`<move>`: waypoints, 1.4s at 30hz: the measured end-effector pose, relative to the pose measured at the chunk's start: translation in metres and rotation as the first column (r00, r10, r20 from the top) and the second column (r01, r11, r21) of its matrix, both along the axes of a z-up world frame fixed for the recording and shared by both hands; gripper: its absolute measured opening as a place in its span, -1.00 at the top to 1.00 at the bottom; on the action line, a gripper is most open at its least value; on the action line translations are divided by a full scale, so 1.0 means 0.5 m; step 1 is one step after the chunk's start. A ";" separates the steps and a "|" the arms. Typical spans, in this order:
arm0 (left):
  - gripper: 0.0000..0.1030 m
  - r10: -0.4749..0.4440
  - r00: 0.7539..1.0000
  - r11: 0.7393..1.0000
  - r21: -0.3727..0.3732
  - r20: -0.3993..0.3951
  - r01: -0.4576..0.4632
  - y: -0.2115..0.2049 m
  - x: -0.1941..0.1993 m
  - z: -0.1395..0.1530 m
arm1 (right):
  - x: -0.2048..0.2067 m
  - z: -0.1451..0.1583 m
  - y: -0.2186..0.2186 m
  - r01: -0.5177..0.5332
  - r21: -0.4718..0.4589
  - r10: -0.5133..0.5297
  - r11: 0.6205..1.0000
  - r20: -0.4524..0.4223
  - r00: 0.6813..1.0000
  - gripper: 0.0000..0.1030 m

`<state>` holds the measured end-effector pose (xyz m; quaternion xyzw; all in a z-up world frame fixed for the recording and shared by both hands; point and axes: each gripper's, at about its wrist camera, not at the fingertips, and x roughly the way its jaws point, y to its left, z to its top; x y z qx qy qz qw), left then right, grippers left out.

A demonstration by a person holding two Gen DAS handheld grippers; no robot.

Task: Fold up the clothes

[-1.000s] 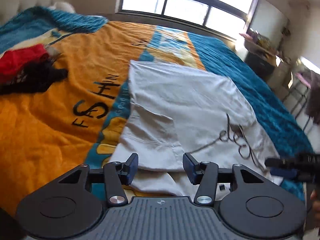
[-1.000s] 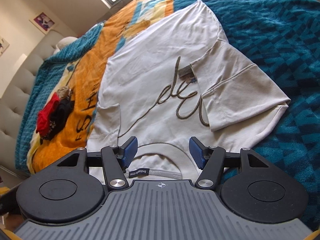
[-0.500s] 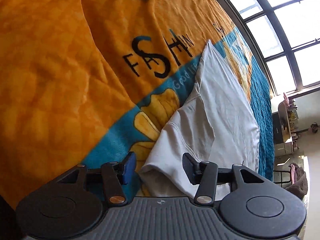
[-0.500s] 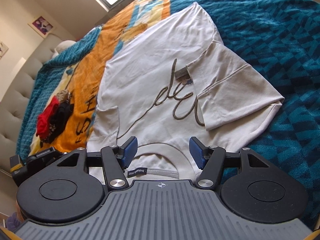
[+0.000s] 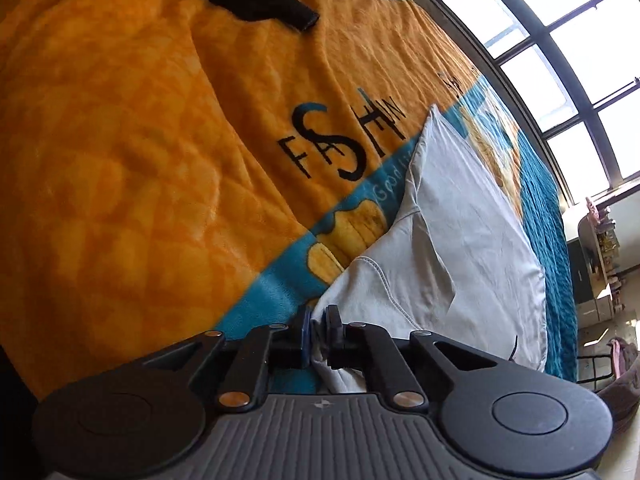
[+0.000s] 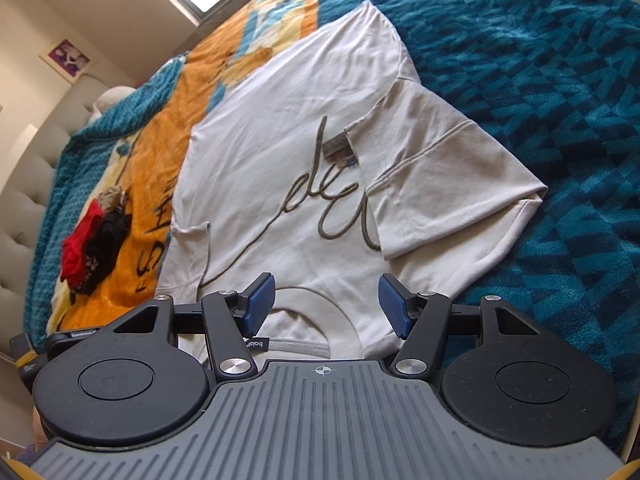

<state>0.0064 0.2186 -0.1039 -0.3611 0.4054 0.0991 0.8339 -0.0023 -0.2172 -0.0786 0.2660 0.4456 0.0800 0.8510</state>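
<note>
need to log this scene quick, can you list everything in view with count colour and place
t-shirt: one, off-white with dark script lettering, flat on the bed, one sleeve folded in over the chest
blanket: one, orange and teal with black lettering, covers the bed under the shirt
clothes pile: one heap, red and black, on the orange part near the headboard
headboard: one, pale tufted, at the bed's far end
window: one, dark-framed, beside the bed
picture: one, purplish, on the wall
left gripper: black with blue pads, jaws have just closed, pinching the shirt's edge
right gripper: black with blue pads, open above the collar
</note>
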 end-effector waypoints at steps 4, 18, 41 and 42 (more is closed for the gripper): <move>0.48 -0.031 0.998 0.977 0.215 0.054 0.018 -0.027 -0.032 0.055 | -0.014 0.009 -0.042 0.053 -0.009 -0.052 0.999 0.021 0.998 -0.23; 0.83 -0.587 0.803 0.717 0.395 -0.101 0.574 -0.273 -0.026 -0.009 | 0.032 -0.035 0.081 -0.213 -0.442 0.204 0.871 -0.068 0.977 0.72; 0.66 -0.620 0.774 0.695 0.367 -0.130 0.618 -0.294 -0.066 0.062 | -0.079 -0.007 0.100 -0.224 -0.269 0.220 0.937 -0.044 0.975 0.49; 0.62 -0.621 0.776 0.698 0.372 -0.111 0.612 -0.288 -0.069 0.083 | -0.078 0.016 0.093 -0.219 -0.247 0.220 0.944 -0.023 0.975 0.49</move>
